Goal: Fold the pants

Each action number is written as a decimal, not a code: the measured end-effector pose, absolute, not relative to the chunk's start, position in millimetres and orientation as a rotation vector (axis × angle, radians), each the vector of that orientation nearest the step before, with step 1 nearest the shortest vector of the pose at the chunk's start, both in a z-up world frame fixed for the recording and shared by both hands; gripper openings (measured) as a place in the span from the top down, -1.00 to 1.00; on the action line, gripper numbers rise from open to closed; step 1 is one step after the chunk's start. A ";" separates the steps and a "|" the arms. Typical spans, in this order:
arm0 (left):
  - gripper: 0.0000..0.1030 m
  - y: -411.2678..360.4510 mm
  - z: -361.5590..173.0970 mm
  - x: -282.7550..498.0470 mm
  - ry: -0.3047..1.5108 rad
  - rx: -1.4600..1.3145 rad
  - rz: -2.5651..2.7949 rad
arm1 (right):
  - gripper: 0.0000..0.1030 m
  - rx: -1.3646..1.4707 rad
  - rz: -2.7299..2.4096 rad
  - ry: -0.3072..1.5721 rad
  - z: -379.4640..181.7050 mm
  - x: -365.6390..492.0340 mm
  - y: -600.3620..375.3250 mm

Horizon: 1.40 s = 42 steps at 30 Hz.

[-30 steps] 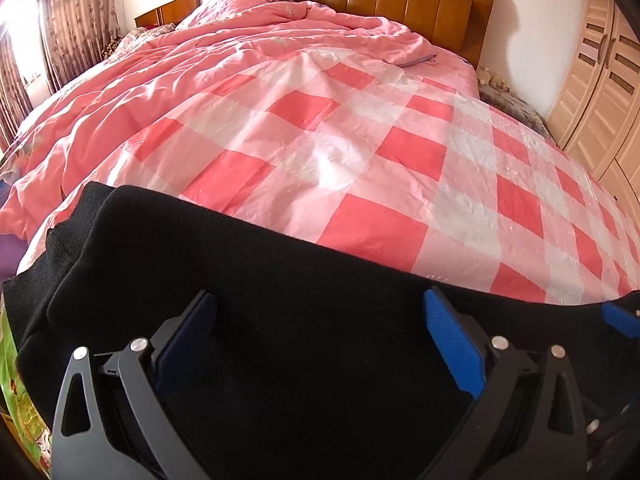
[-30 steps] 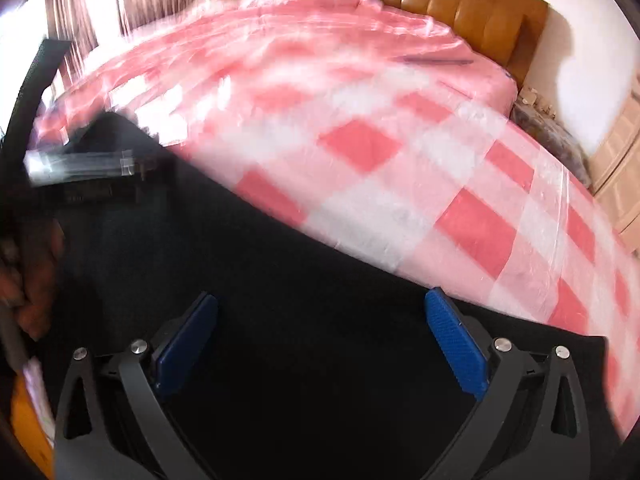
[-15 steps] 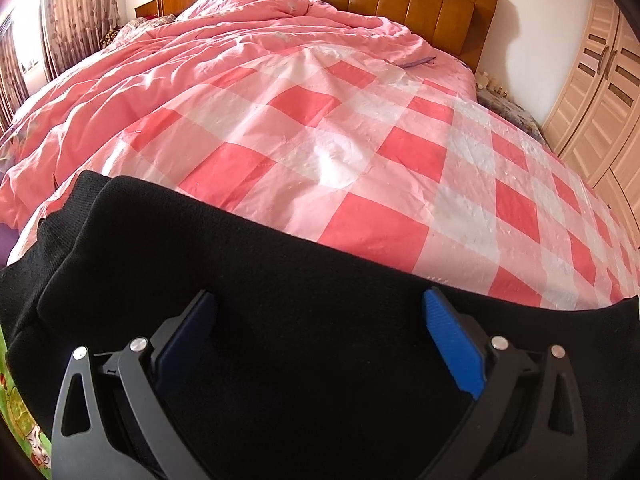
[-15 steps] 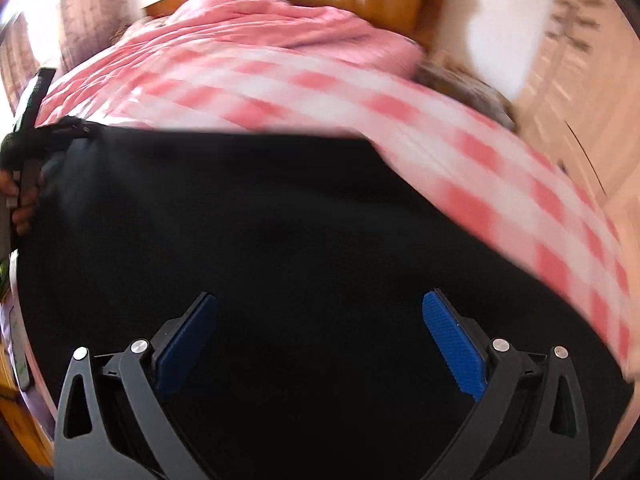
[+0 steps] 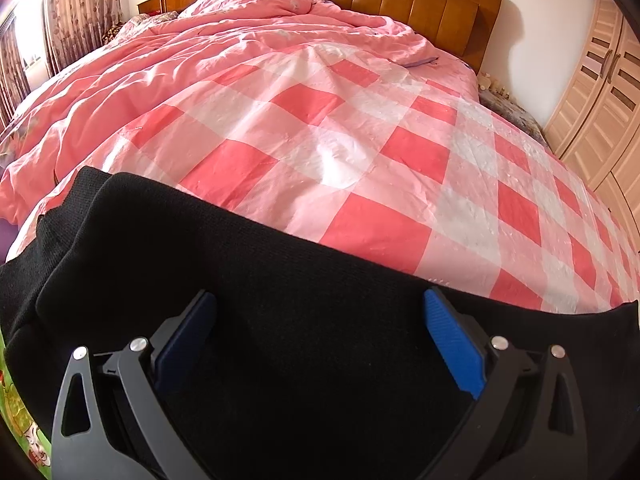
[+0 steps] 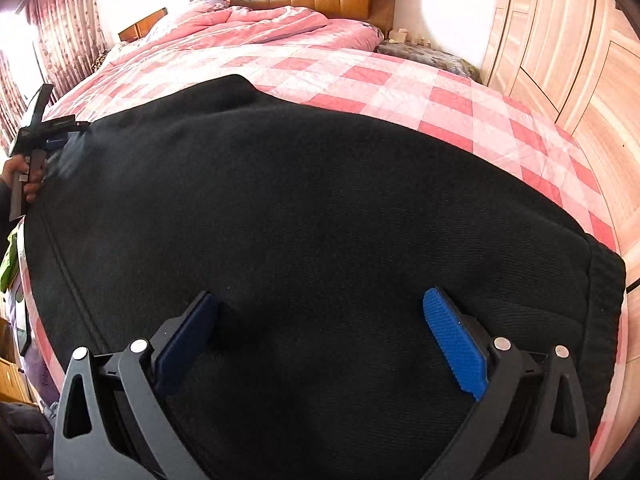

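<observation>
Black pants (image 5: pixel 248 300) lie spread across the near edge of a bed; they also fill the right wrist view (image 6: pixel 320 208). My left gripper (image 5: pixel 320 340) is open and empty, its blue pads wide apart just above the black cloth near a ribbed end at the left. My right gripper (image 6: pixel 320 340) is open and empty above the cloth near a ribbed end (image 6: pixel 604 312) at the right. The left gripper shows small at the far left of the right wrist view (image 6: pixel 44 136), held in a hand.
The bed has a pink and red checked cover (image 5: pixel 400 152) and a rumpled pink quilt (image 5: pixel 200 52) behind. A wooden headboard (image 5: pixel 400 0) stands at the back. Wooden wardrobe doors (image 6: pixel 560 40) run along the right. Curtains (image 5: pixel 64 20) hang at the left.
The right gripper has swung rightwards along the pants, so its view now looks over the whole garment toward the wardrobe. The left gripper has barely moved.
</observation>
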State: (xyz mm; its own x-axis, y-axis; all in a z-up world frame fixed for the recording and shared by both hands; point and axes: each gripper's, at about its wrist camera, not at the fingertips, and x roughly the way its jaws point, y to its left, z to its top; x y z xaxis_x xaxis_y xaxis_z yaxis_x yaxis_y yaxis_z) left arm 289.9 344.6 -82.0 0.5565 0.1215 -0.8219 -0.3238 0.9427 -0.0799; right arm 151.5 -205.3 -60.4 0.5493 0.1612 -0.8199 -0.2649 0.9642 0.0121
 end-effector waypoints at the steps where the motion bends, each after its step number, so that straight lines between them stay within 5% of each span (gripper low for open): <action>1: -0.97 344.6 -82.1 290.0 0.947 -0.233 0.265 | -0.92 -0.117 0.258 0.952 -60.8 150.9 -206.2; 8: -0.97 345.5 -76.1 282.1 0.910 -0.235 0.322 | -0.91 -0.146 0.260 0.981 -55.7 139.9 -211.2; 12: -0.91 340.8 -33.5 232.2 0.695 -0.219 0.287 | -0.91 -0.201 0.135 0.968 -30.6 130.6 -212.0; 18: -0.90 436.7 -12.9 133.9 0.495 -0.733 0.307 | -0.91 -0.052 0.319 0.778 20.1 129.9 -168.3; 31: -0.74 504.0 -87.2 118.0 0.660 -0.977 0.265 | -0.91 -0.326 0.819 0.848 -20.1 159.6 100.2; 41: -0.74 512.9 -101.3 139.0 0.645 -0.954 0.236 | -0.92 -0.265 0.807 0.940 -55.6 188.4 118.4; 42: -0.56 510.8 -100.0 139.0 0.637 -0.939 0.243 | -0.92 -0.264 0.807 0.935 -55.6 187.6 118.1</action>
